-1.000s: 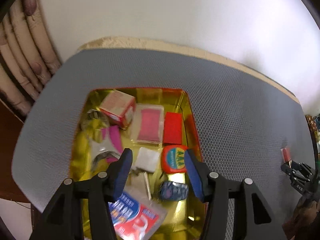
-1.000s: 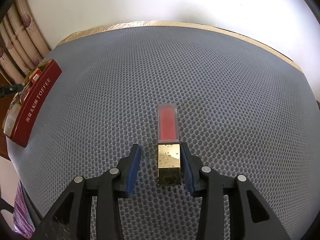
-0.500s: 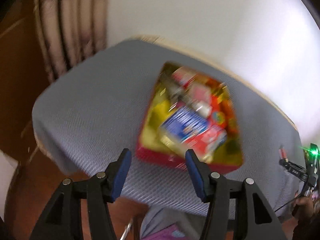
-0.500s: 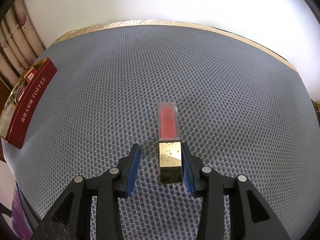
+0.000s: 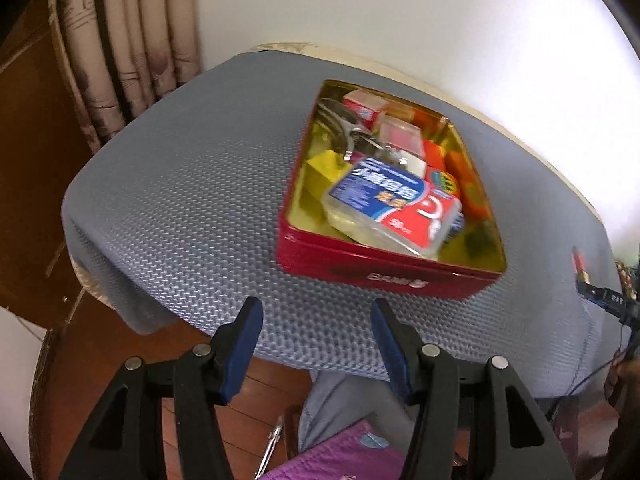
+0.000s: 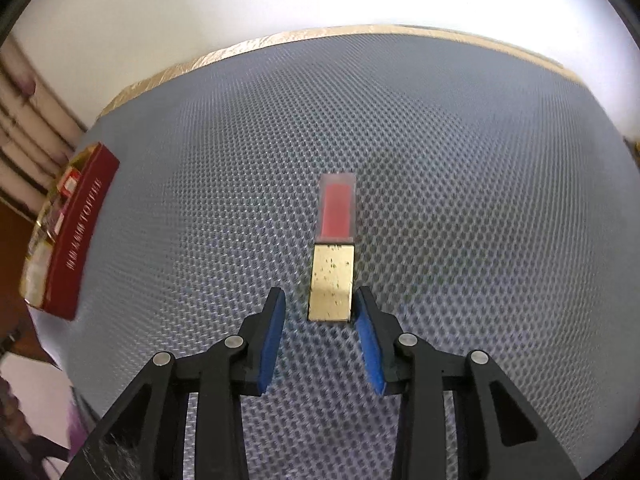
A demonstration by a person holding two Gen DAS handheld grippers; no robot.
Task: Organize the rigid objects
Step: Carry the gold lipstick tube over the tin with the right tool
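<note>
The left gripper (image 5: 316, 320) is held with its blue-padded fingers (image 5: 244, 340) spread wide; nothing is gripped or touched. It is positioned off the near edge of the desk (image 5: 192, 200), which is covered by a grey honeycomb-textured mat, with wooden floor (image 5: 248, 400) visible below. The red rectangular metal tin with a gold interior (image 5: 384, 276) is seen ahead of it on the mat, near the desk's near edge. The tin is filled with small items, among them a clear plastic case with a blue and red label (image 5: 394, 204), a round orange tape measure (image 5: 444, 184) and a small red and white carton (image 5: 366, 106). A wide bare stretch of mat is left between the tin and the desk's left edge.

The right gripper (image 6: 320, 312) is held partly open around the gold base of a square lipstick tube with a clear cap over a red stick (image 6: 334, 248). The tube lies flat on the mat, cap pointing away. The right finger (image 6: 370, 344) is seen just beside or touching the base; which cannot be told. A clear gap is left at the left finger (image 6: 270, 344). Open mat surrounds the tube on all sides, and the tin (image 6: 76, 236) stands well apart at the far left.
</note>
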